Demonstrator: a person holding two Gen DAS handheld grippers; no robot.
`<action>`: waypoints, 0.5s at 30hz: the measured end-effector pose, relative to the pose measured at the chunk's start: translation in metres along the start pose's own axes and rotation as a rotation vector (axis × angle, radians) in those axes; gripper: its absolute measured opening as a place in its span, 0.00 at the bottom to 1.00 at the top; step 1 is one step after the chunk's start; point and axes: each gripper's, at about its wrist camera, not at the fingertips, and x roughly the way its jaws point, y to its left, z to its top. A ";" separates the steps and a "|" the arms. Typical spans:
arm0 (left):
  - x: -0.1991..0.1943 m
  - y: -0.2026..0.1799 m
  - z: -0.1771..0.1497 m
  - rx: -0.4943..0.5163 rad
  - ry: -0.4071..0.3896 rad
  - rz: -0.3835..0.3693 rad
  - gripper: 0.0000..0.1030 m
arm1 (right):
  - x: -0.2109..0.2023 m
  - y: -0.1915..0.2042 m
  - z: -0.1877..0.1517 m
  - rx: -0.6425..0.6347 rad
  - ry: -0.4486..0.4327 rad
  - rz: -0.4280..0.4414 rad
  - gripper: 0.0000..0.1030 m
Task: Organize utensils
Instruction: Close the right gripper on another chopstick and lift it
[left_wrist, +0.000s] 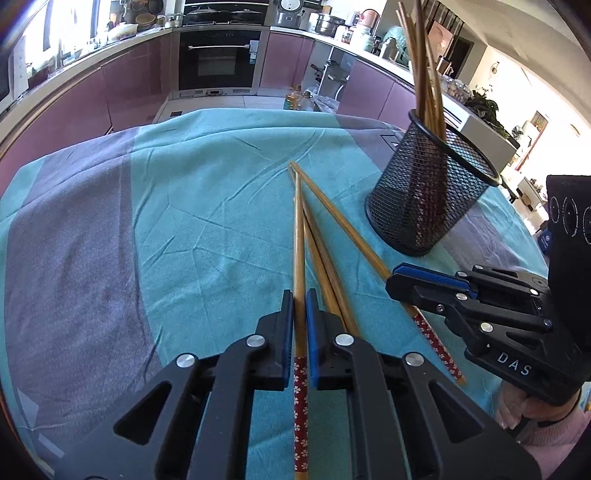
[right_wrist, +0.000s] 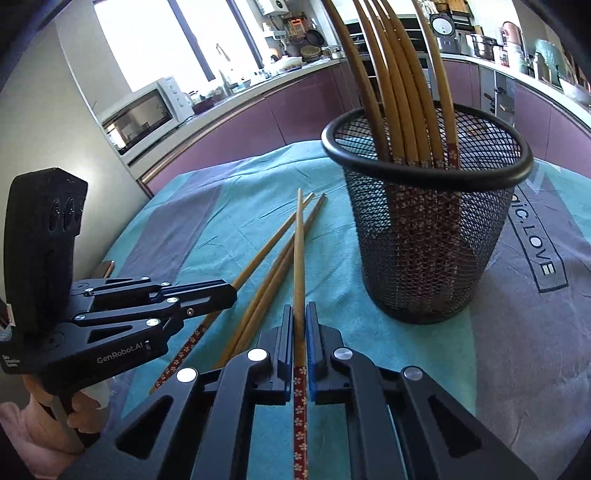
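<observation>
Four chopsticks lie fanned on the tabletop just beside the mesh cup (left_wrist: 424, 206), tips bunched together and patterned red ends toward us. We hold two of them. The outer chopstick (left_wrist: 298, 240), the one farthest from the cup, sits between the fingers of the left gripper (left_wrist: 300, 295), which are drawn narrow and pinch it just above its red end. The inner chopstick (right_wrist: 298, 251), the one nearest the cup, is pinched the same way by the right gripper (right_wrist: 300, 308). Whether either has left the cloth we cannot tell.

Between those two lies the loose pair (left_wrist: 325, 266), touching each other and gripped by nothing.

Inside the cup, the standing chopsticks (right_wrist: 402, 92) lean together against the rim, red ends down; there are several, so we judge the sorting well past halfway. What is left, as we read it, is these four: the two in hand to be carried over the rim and dropped in, then the pair.

Everything rests on the teal-and-grey cloth (left_wrist: 203, 221), which is creased on the side away from the cup.
</observation>
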 end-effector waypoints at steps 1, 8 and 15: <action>-0.001 -0.001 -0.002 0.003 0.002 -0.004 0.07 | 0.000 0.000 -0.001 -0.006 0.007 0.005 0.05; 0.000 -0.004 -0.011 0.036 0.027 -0.011 0.08 | 0.007 0.007 -0.003 -0.043 0.053 -0.009 0.09; 0.012 0.003 0.003 0.021 0.039 -0.028 0.11 | 0.018 0.010 0.006 -0.070 0.063 -0.029 0.09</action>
